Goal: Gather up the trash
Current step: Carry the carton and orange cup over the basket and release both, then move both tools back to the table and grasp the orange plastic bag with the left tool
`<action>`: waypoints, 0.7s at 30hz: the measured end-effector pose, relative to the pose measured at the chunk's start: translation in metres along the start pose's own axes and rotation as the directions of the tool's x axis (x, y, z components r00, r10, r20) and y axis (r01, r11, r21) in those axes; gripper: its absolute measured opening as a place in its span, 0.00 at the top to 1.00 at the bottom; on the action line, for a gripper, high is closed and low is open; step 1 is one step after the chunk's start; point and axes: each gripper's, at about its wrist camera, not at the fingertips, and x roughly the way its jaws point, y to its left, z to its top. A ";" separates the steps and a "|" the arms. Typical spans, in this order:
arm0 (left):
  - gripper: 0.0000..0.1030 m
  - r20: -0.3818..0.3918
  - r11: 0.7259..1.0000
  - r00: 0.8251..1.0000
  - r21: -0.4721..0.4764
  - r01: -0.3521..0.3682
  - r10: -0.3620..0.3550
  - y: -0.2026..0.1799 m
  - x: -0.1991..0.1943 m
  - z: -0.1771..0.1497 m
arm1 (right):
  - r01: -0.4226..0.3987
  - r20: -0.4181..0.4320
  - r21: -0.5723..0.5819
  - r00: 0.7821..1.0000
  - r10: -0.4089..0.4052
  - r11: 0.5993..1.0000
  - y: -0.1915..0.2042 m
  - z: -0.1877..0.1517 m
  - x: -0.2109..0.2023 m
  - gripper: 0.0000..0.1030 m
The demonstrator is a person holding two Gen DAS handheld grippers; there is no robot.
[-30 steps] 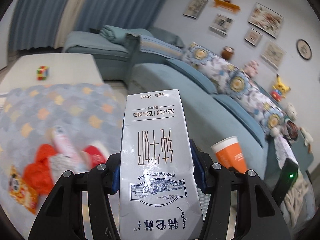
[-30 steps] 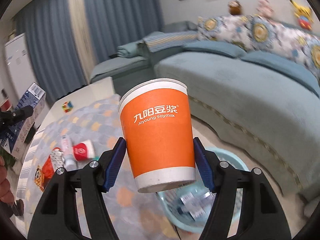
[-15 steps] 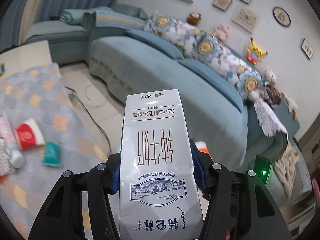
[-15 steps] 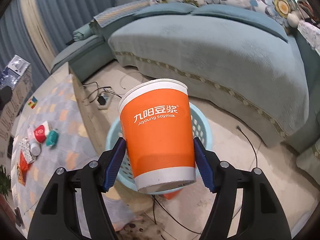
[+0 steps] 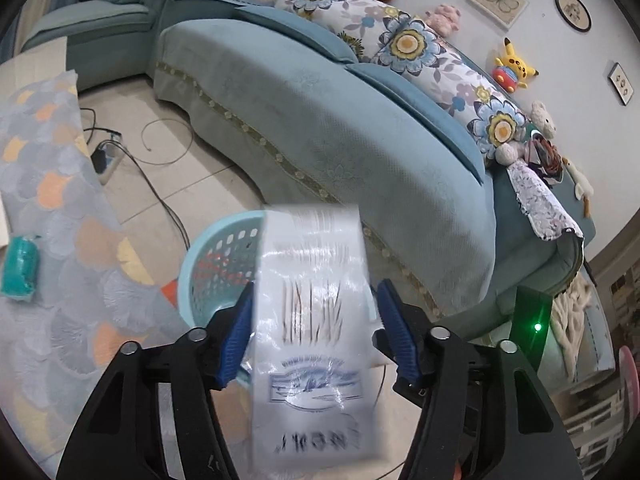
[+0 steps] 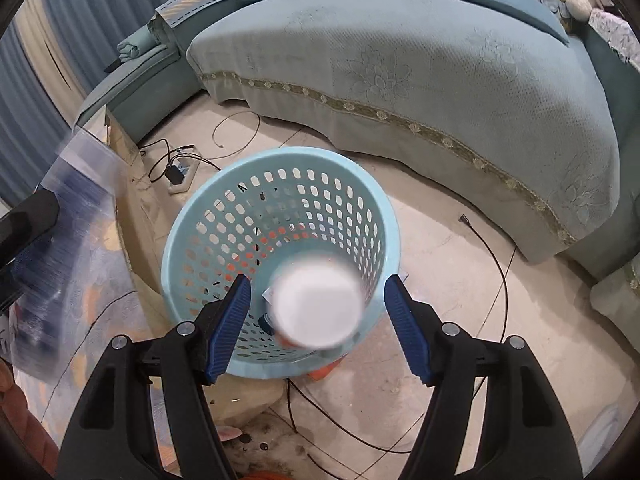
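Observation:
My left gripper (image 5: 314,332) is open; the white milk carton (image 5: 314,336) sits blurred between its spread blue pads, over the light blue perforated basket (image 5: 218,256). My right gripper (image 6: 318,324) is open above the basket (image 6: 280,184). The orange soymilk cup (image 6: 316,308), seen from its white end and blurred, is loose between the pads over the basket's opening. The carton also shows as a blur at the left of the right wrist view (image 6: 68,248).
A teal sofa (image 6: 420,64) curves behind the basket. Cables and a power strip (image 6: 180,172) lie on the tiled floor. A table with a patterned cloth (image 5: 48,208) stands left of the basket, with a teal wrapper (image 5: 20,268) on it.
Both grippers moved over the basket and tilted down. Both have opened: the cup and the carton have left the pads and are blurred in motion.

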 end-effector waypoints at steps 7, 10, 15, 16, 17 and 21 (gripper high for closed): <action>0.37 -0.004 1.000 1.000 -0.029 -0.004 0.004 0.013 0.000 -0.003 | 0.001 0.014 -0.011 1.000 -0.001 1.000 0.000 -0.002 0.001 0.37; 0.37 -0.007 0.999 1.000 -0.038 -0.008 0.007 0.017 -0.002 -0.003 | 0.000 0.020 -0.042 1.000 0.001 0.999 0.008 -0.004 0.000 0.37; 0.37 0.008 0.999 1.000 -0.036 -0.007 0.008 0.018 -0.016 -0.004 | -0.026 0.057 -0.106 0.998 0.032 0.994 0.029 -0.005 -0.012 0.38; 0.37 0.015 0.999 1.000 -0.036 -0.008 0.009 0.019 -0.021 -0.005 | -0.030 0.065 -0.117 0.997 0.038 0.993 0.031 -0.005 -0.014 0.38; 0.37 0.020 0.999 1.000 -0.037 -0.009 0.010 0.020 -0.026 -0.005 | -0.035 0.077 -0.136 0.996 0.046 0.990 0.037 -0.005 -0.018 0.38; 0.37 0.060 0.997 0.998 -0.073 -0.018 0.022 0.035 -0.055 -0.007 | -0.061 0.121 -0.216 0.989 0.089 0.974 0.066 -0.008 -0.036 0.38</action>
